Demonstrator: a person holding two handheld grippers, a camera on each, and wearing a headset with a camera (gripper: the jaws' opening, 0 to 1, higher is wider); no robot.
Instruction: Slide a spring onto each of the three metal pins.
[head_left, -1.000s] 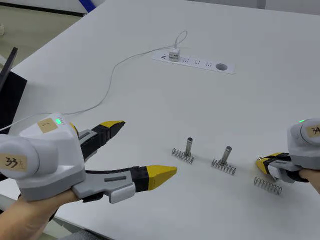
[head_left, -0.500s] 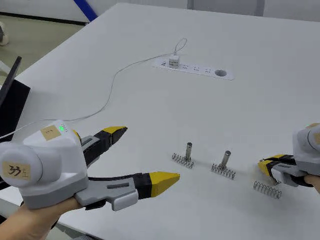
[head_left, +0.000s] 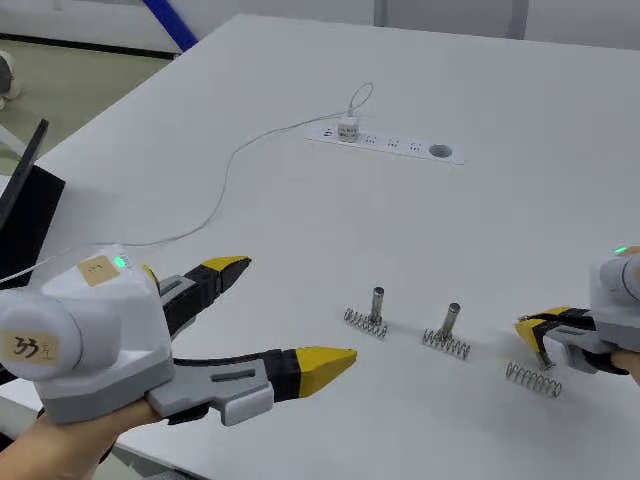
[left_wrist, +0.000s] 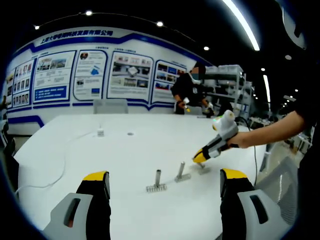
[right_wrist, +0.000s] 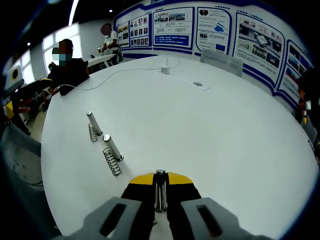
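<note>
Two metal pins stand upright on the white table, each with a spring lying at its foot. A third spring lies loose further right. Just above it, my right gripper is shut on the third pin, which stands upright between the yellow tips. My left gripper hovers open at the near left with nothing between its jaws. In the left gripper view, both pins stand ahead of that gripper, with the right gripper beyond them.
A white power strip with a plugged charger and a trailing cable lies at the back. A dark object stands past the table's left edge. People stand in the background beyond the table.
The head camera has shifted a little. My right gripper, still shut on its pin, sits slightly higher over the loose spring. The left gripper stays open in place.
</note>
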